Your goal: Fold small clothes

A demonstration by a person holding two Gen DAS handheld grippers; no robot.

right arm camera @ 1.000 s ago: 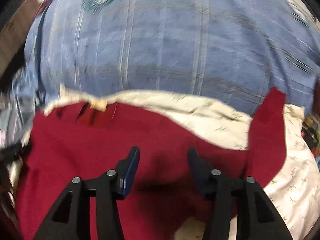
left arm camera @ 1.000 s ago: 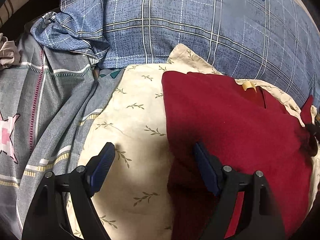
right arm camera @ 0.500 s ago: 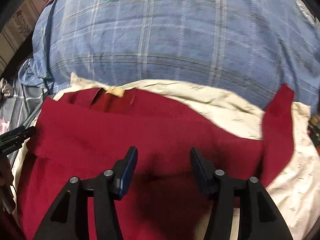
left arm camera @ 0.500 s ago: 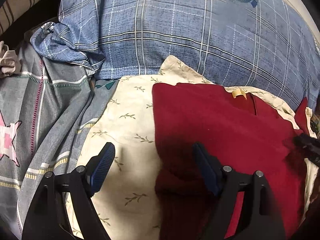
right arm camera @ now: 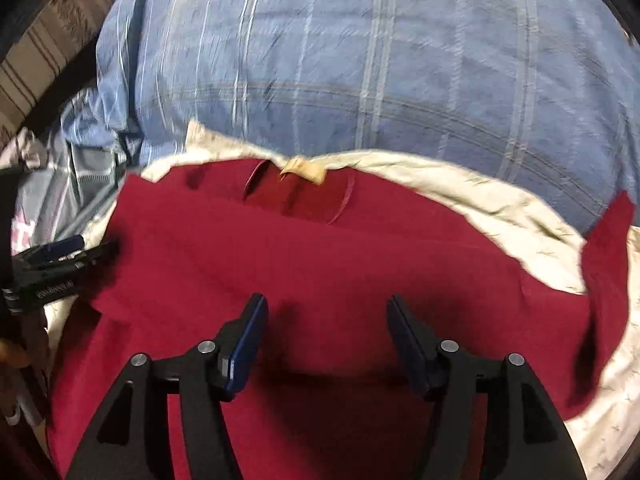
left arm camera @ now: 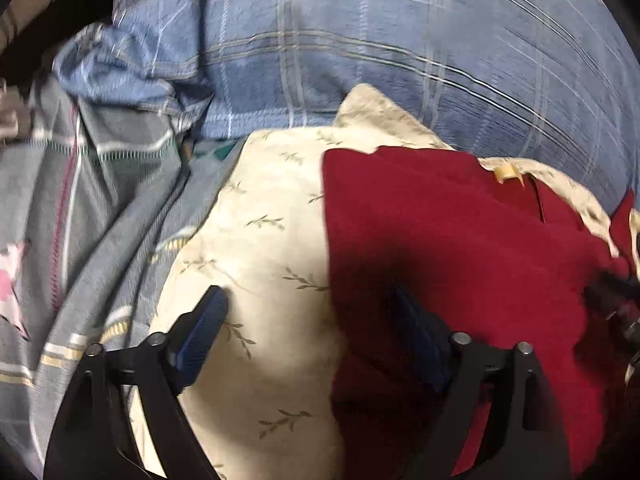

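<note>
Two grippers: both are seen with jaws spread wide and nothing held between them.
Left gripper [left arm camera: 306, 332]: it is held low over the left edge of the garment; one finger [left arm camera: 202, 334] is seen over the cream cloth, the other over the red fabric.
Right gripper [right arm camera: 326, 340]: it is positioned over the middle of the garment, with red fabric seen between its fingers.
Dark red knit garment [right arm camera: 320, 264]: it is spread flat, neckline away from the cameras, with a pale yellow label [right arm camera: 304, 168] seen at the collar; one sleeve [right arm camera: 608, 280] is laid out to the right.
Cream cloth with a leaf-sprig print [left arm camera: 256, 264]: the garment is laid on it.
Blue plaid bedding [right arm camera: 360, 60]: it is bunched behind the cream cloth.
Grey striped bedding [left arm camera: 60, 208]: it is seen to the left.
</note>
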